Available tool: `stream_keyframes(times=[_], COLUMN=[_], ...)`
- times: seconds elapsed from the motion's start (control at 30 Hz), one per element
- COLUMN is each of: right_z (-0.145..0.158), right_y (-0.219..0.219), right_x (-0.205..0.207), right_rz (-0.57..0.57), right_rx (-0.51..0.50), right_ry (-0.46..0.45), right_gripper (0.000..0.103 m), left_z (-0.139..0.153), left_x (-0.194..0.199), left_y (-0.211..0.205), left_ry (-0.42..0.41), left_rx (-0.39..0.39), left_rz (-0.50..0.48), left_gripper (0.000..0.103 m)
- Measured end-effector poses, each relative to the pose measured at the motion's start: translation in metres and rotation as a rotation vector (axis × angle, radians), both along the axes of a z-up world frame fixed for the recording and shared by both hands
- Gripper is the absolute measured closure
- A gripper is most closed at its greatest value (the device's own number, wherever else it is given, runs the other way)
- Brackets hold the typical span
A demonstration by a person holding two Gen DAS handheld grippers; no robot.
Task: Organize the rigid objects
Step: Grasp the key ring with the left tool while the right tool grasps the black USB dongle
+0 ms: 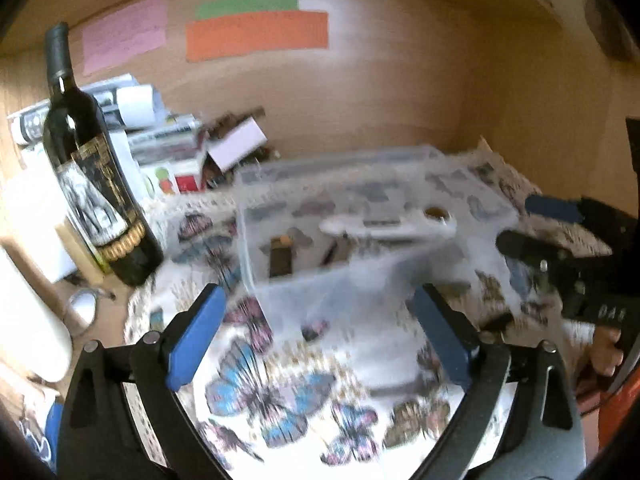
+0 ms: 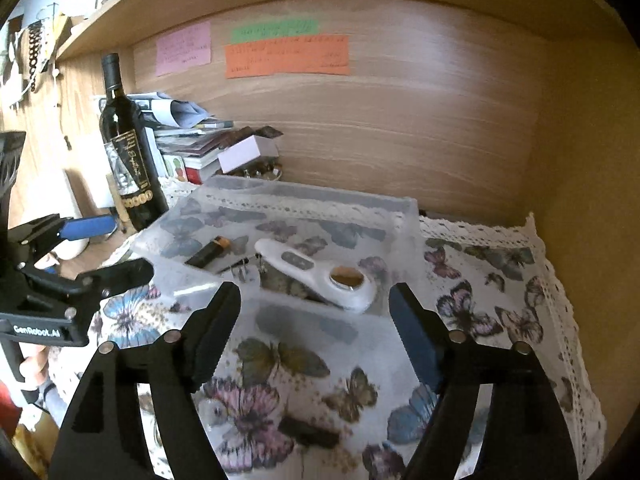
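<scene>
Both grippers hang above the butterfly cloth [image 2: 500, 280], and both are empty: the right gripper [image 2: 316, 320] has its jaws spread wide just short of the clear plastic box [image 2: 400, 216], and the left gripper [image 1: 320, 328] is spread just as wide on the box's other near side, though that view is smeared by motion. Inside the box sit the things to sort: a white opener [image 2: 316, 276] with a round hole at one end, a small black lighter [image 2: 208, 254] with an orange tip, and what looks like a binder clip [image 2: 244, 268], too small to be sure. The opener looks like hard, smooth plastic, light and stiff, probably a bit slick, so my call is to pinch it across the narrow handle, not across the wide ring end. Its long axis runs diagonally in the right view, handle up-left toward the wine bottle [image 2: 128, 152], ring end down-right toward the right gripper. The lighter lies on a crossing diagonal, orange tip pointing up-right. The box itself seems thin-walled and light, likely to slide on the cloth if nudged, so reaching in from above looks safer than pushing at its wall.
</scene>
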State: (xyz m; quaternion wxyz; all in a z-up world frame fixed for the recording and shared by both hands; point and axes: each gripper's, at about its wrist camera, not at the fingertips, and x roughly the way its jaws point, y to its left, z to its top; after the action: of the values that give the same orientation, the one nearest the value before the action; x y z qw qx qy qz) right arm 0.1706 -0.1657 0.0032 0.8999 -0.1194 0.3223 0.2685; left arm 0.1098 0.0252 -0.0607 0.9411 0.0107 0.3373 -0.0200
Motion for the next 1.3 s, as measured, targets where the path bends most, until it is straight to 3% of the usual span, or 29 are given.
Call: stream_keyframes(times=[0.3,0.57,0.7,0.8,1.0,1.13,1.17,1.3], right_z=[-0.031,-0.063,-0.07,-0.072,-0.076,-0.076,-0.076,-0.073], right_y=[-0.024,-0.028,-0.025,-0.022,-0.011,-0.01,-0.012,-0.017], right_x=[-0.017,-0.025,-0.025,-0.024,-0.028,-0.029,-0.028,-0.028], right_rz=[-0.049,-0.067,-0.069,-0.087,-0.071,-0.064,-0.065,-0.075], right_rx=[-0.053,-0.069,-0.063,-0.062,-0.113,-0.12,-0.111,-0.072], right_ry=[0.069,0.177,0.209,0.203,0.161,0.144,0.15,0.165], right_gripper=[0.027,0.028,0.03,0.037,0.057,0.061,0.061,0.061], left_z=[-0.045,-0.064,-0.067,-0.067,-0.065,-0.063,-0.063,-0.061], left_x=[-0.021,-0.02,-0.011,-0.006,-0.016,-0.023,-0.024,-0.025], left_y=[-0.026,-0.057,-0.059,-0.057,-0.058,-0.061,-0.061,-0.057], left_ry=[0.152,0.237,0.258,0.253,0.191,0.169,0.17,0.176], left_rx=[-0.001,0.028,0.005,-0.025,-0.006,0.01,0.01,-0.009], left_rz=[-0.05,-0.118,-0.1,-0.064,-0.053,-0.087,-0.096,-0.105], left_gripper=[0.007,0.007,0.007,0.008,0.041,0.082,0.088,0.091])
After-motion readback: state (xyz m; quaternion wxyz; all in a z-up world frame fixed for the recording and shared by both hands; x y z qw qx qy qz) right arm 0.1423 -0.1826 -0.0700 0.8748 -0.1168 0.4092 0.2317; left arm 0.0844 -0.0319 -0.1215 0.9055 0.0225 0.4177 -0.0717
